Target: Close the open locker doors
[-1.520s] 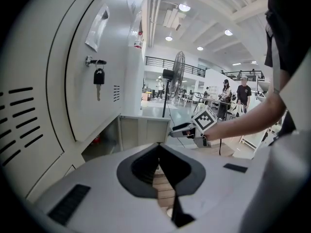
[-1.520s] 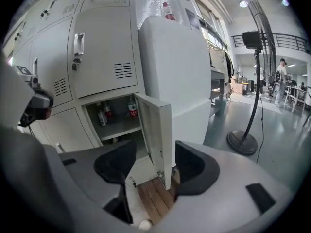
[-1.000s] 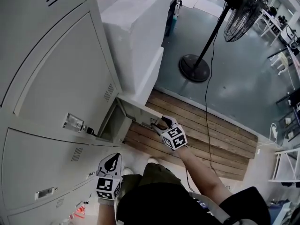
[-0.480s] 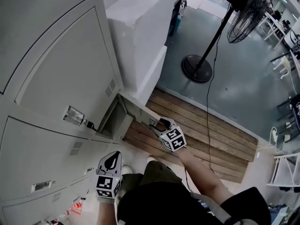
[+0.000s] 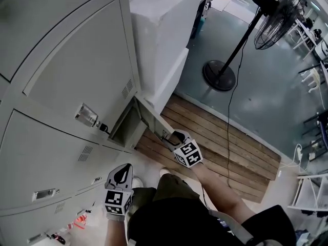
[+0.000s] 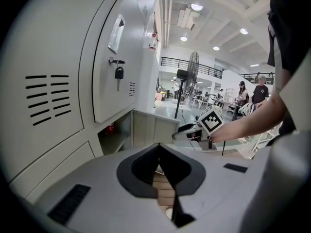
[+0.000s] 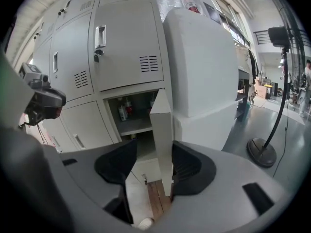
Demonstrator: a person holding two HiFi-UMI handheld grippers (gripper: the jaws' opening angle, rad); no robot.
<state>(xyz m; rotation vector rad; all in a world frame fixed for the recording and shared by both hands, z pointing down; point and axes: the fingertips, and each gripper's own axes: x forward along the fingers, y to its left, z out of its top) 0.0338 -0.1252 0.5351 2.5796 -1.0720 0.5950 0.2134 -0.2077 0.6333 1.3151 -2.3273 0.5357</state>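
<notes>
Locker bank (image 5: 61, 91): grey sheet-metal doors with vent slots and recessed handles.

1 low door (image 5: 151, 120) stands open, at the right end of the bank beside a white block (image 5: 164, 29). It is swung out over the wooden planks (image 5: 230, 152). The door is a plain grey panel, hinged on the side next to the white block, and the right gripper view shows it almost edge-on. The compartment behind it has a shelf with small bottles (image 7: 122, 111).

The door directly above is shut, with a key (image 6: 118, 73) hanging from its lock.

Right gripper (image 5: 173, 136): at the free edge of the open door. Jaws are wide but have just been closing slightly. The door edge stands between them, against the right-hand pad, with a clear gap to the other pad.

Left gripper (image 5: 121, 174): low, close to the person's body and apart from the door. Its jaw tips meet with nothing between them.
</notes>
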